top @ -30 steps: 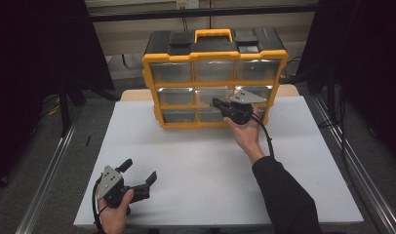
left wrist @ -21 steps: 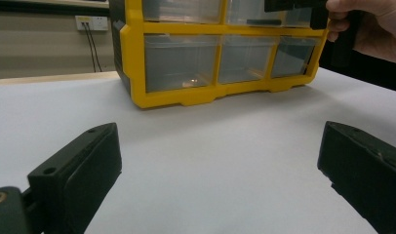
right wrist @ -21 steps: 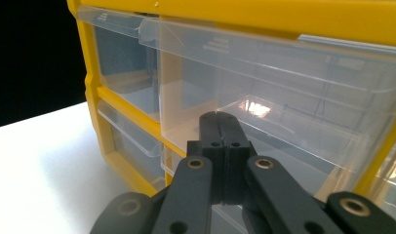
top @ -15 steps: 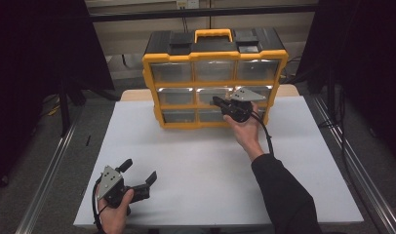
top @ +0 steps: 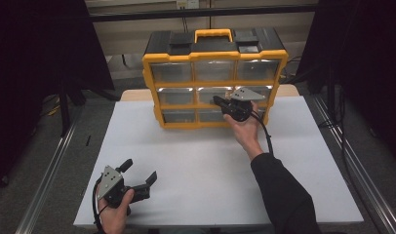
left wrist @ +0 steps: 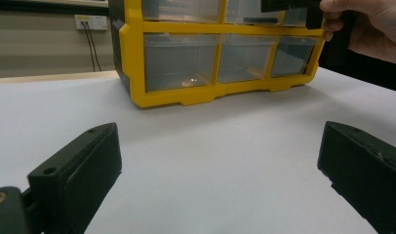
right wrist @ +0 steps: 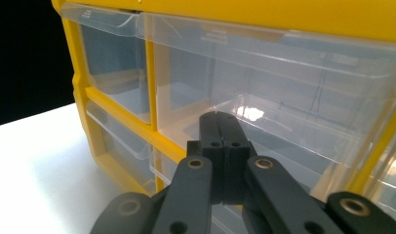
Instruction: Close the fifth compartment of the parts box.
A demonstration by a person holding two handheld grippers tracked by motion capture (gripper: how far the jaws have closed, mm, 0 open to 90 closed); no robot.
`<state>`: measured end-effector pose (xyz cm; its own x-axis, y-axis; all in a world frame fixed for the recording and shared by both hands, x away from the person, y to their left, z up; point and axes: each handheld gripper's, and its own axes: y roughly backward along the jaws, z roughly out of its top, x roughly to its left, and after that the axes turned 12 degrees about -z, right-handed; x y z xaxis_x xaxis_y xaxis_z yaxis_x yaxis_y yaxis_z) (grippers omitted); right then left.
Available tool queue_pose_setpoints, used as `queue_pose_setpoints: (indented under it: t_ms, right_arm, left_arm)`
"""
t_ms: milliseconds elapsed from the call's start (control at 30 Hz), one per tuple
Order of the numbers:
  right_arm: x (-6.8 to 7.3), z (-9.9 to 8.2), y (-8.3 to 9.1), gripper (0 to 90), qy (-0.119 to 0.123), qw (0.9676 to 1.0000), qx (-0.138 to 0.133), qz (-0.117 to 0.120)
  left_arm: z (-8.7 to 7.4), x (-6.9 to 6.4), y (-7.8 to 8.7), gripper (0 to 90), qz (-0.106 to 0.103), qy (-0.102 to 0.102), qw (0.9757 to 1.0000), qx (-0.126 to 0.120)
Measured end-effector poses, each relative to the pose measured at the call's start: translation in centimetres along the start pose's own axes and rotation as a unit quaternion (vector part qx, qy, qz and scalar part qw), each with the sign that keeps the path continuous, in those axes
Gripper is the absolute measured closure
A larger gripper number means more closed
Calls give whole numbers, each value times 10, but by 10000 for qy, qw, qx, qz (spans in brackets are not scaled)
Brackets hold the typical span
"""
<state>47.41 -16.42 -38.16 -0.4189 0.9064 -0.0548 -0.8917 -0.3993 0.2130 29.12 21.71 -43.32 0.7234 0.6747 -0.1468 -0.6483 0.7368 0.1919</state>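
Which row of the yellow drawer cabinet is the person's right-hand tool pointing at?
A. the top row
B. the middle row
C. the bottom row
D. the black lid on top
B: in the high view the right gripper, its fingers shut together, sits at the middle drawer of the middle row of the cabinet.
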Motion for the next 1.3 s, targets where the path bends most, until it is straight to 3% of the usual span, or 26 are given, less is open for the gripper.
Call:
queue_pose_setpoints:
  t_ms: [533,767,1033,1300]
  right_arm:
    - [-3,-1,-4,900,61,10000,8,-11]
    - [-1,-2,-6,900,92,9998,35,-162]
    - [-2,-2,-5,900,3,9999,57,-93]
    - [-1,-1,-1,812,-43,9999,55,-75]
  left_arm:
    - [-1,2,-4,24,5,43,10000,13]
    - [-1,3,-6,24,-12,59,10000,8]
    - [0,3,-6,24,-21,30,10000,23]
    - [1,2,-4,24,-17,-17,10000,31]
